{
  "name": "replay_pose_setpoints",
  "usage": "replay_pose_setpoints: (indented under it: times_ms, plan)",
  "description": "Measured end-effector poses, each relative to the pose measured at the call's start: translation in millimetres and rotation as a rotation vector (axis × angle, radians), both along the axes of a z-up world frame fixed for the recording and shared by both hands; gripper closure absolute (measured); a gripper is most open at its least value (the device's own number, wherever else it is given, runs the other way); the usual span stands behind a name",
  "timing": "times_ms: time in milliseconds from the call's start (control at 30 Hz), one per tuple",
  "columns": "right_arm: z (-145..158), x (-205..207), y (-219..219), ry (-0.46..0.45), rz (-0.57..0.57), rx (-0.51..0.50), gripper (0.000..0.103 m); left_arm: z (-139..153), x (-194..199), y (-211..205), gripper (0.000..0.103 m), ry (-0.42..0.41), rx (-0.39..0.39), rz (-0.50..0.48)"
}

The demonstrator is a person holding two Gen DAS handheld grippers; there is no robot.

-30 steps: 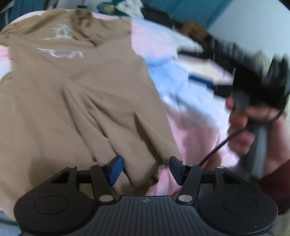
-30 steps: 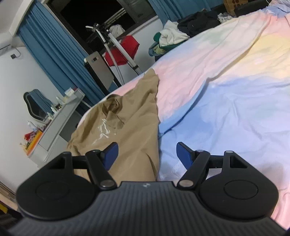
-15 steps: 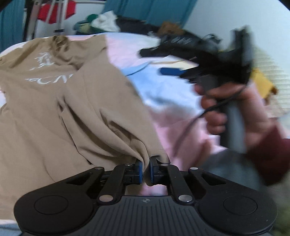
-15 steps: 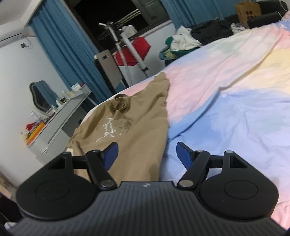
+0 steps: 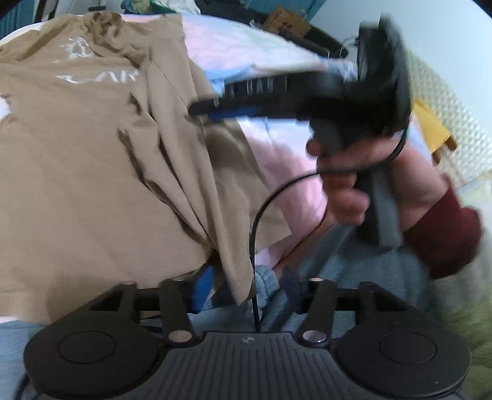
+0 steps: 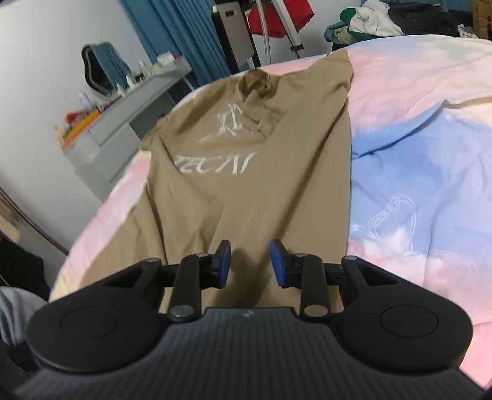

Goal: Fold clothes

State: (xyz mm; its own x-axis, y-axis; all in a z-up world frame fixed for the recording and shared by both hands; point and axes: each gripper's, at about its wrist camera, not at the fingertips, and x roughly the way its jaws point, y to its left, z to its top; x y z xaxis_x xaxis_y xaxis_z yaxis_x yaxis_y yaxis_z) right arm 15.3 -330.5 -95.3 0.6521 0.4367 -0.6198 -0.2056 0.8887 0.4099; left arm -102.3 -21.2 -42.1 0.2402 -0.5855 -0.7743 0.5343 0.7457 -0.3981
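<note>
A tan T-shirt (image 5: 77, 160) with white print lies on a pastel bed cover (image 5: 289, 160). In the left wrist view my left gripper (image 5: 246, 284) is open, and a corner of the shirt's hem (image 5: 236, 270) hangs loose between its blue pads. My right gripper (image 5: 215, 109), held by a hand, hovers over the shirt's right side. In the right wrist view the right gripper (image 6: 249, 264) is open, just above the tan T-shirt (image 6: 252, 184), with the cloth running between its pads.
The bed cover (image 6: 415, 160) is pink, blue and cream. A grey desk (image 6: 123, 123), blue curtains (image 6: 172, 37) and a clothes pile (image 6: 378, 18) stand beyond the bed. A black cable (image 5: 261, 209) runs from the right gripper across the left wrist view.
My left gripper, shut on the hem half a second ago, has opened. My right gripper has swung over the shirt, dropped close to it, and its jaws have narrowed.
</note>
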Motion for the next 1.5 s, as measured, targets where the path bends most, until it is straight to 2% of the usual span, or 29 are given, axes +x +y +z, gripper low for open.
replay_pose_setpoints:
  times_ms: [200,267,333,467,567,700,733,800,833,867,900,933,967,1033,1133,1233,1300,1400,1467,1500]
  plan:
    - [1,2,-4,0.007,-0.008,0.065,0.071,46,47,51,0.031,-0.037,-0.085,0.175]
    - [-1,5,-3,0.021,0.012,0.076,0.071,56,82,60,0.023,-0.071,-0.112,0.264]
    - [-4,8,1,0.039,0.041,0.077,0.071,58,126,70,0.023,-0.081,-0.145,0.35]
    - [-10,11,10,0.06,0.132,0.099,0.071,33,225,66,0.023,0.04,-0.253,0.514]
    - [-16,13,19,0.081,0.188,0.082,0.071,6,284,48,0.023,0.108,-0.281,0.593]
    - [-24,14,32,0.093,0.262,0.048,0.071,-25,329,9,0.025,0.103,-0.212,0.583]
    - [-26,14,34,0.097,0.273,0.043,0.072,-31,337,0,0.03,0.099,-0.184,0.577]
    - [-29,14,36,0.103,0.289,0.038,0.072,-42,347,-15,0.036,0.093,-0.125,0.581]
    - [-30,15,36,0.105,0.296,0.037,0.072,-47,351,-23,0.044,0.082,-0.094,0.581]
    - [-31,15,36,0.107,0.304,0.04,0.072,-46,352,-28,0.063,0.047,-0.058,0.57]
    - [-31,15,36,0.109,0.313,0.044,0.072,-46,353,-33,0.075,0.013,-0.021,0.561]
    - [-31,15,37,0.109,0.321,0.046,0.072,-46,355,-35,0.095,-0.01,0.01,0.557]
    - [-31,14,38,0.109,0.331,0.048,0.072,-46,358,-34,0.1,-0.02,0.018,0.554]
    - [-30,10,42,0.102,0.37,0.048,0.072,-39,364,-28,0.101,-0.039,0.01,0.569]
    - [-32,4,56,0.111,0.471,0.025,0.072,-30,368,-25,0.101,-0.099,0.058,0.59]
    - [-36,-1,72,0.098,0.543,-0.05,0.072,-31,366,-23,0.101,-0.121,0.082,0.588]
    - [-36,0,72,0.101,0.545,-0.048,0.072,-31,365,-22,0.101,-0.135,0.098,0.587]
    - [-35,2,64,0.117,0.522,0.012,0.07,-31,361,-19,0.097,-0.157,0.116,0.582]
    - [-31,2,58,0.108,0.51,0.05,0.07,-24,348,-4,0.082,-0.18,0.071,0.561]
    - [-29,1,57,0.098,0.509,0.073,0.07,-20,342,6,0.077,-0.191,0.047,0.553]
